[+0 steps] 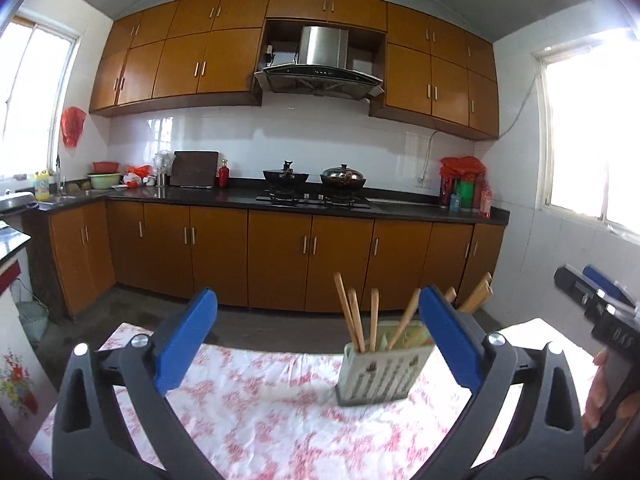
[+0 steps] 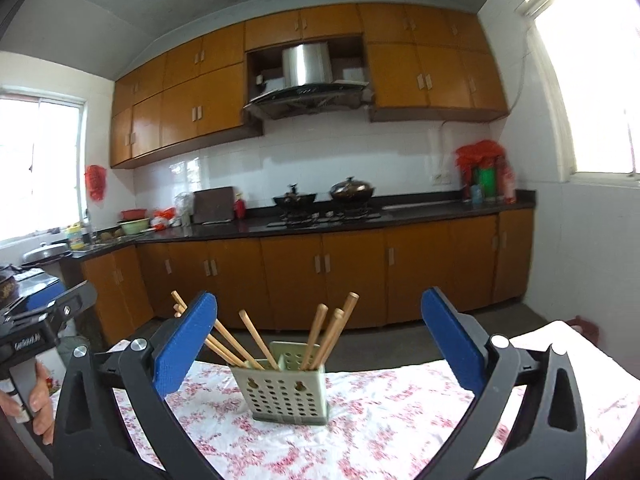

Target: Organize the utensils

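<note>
Both grippers, left (image 1: pixel 318 334) & right (image 2: pixel 318 336), have jaws wide, holding nothing. Holder (image 2: pixel 286 392) w/ chopsticks (image 2: pixel 322 336) stands upright on the surface (image 2: pixel 360 440); a careless reach could tip it.

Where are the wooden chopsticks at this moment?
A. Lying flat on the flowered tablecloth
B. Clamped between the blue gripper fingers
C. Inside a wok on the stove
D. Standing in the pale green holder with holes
D: the chopsticks stand leaning in the holder on the tablecloth.
</note>
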The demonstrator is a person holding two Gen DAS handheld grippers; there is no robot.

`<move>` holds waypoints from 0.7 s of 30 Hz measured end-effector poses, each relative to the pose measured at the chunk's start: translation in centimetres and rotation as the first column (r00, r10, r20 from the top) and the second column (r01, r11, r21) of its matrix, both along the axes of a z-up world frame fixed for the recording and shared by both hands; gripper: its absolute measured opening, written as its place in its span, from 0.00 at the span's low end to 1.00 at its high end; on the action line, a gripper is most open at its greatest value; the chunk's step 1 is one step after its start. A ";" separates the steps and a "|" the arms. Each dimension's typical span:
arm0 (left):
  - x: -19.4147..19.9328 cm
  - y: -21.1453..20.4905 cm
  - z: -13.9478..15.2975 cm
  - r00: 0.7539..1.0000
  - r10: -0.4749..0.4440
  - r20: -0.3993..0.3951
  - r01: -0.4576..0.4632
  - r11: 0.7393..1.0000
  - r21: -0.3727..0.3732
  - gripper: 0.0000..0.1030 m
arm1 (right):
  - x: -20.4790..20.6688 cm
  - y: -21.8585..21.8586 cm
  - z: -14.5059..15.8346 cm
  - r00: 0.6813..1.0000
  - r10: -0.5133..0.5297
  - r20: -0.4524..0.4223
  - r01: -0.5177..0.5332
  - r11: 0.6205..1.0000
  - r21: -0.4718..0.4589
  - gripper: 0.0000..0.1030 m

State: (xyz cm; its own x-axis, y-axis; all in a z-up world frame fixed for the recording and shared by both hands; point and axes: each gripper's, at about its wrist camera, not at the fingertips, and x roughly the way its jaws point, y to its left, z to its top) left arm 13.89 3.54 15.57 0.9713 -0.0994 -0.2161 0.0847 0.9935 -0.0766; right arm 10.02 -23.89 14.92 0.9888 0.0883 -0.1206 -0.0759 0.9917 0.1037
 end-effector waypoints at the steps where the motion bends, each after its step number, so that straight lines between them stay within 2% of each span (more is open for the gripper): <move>1: -0.9 -0.1 -0.5 1.000 -0.003 -0.002 0.003 1.000 0.010 0.96 | -0.7 0.2 -0.2 1.000 0.002 -0.007 -0.002 1.000 -0.003 0.98; 6: -4.7 -0.3 -2.7 1.000 0.008 0.003 -0.008 1.000 0.028 0.96 | -2.8 1.1 -1.9 0.999 0.006 -0.037 -0.008 0.999 -0.037 0.98; 11: -7.8 -0.5 -5.2 0.998 0.063 0.001 -0.063 0.997 0.053 0.96 | -4.4 1.6 -4.9 0.996 0.024 -0.091 -0.026 0.999 -0.028 0.98; 16: -9.5 -1.0 -8.2 0.997 0.072 -0.033 -0.069 0.992 0.106 0.96 | -6.2 1.9 -8.2 0.993 -0.035 -0.114 0.031 0.999 -0.035 0.98; 21: -10.2 -1.2 -10.3 0.993 0.078 -0.085 -0.070 0.993 0.099 0.96 | -7.1 2.2 -10.4 0.986 -0.065 -0.151 0.055 0.996 -0.066 0.98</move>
State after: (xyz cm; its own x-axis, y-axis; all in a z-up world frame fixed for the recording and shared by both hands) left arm 3.72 2.34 5.23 0.9517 -0.0026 -0.3069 0.0076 0.9999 0.0151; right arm 2.93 -21.72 4.52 0.9616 0.0169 -0.2739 -0.0039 0.9988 0.0479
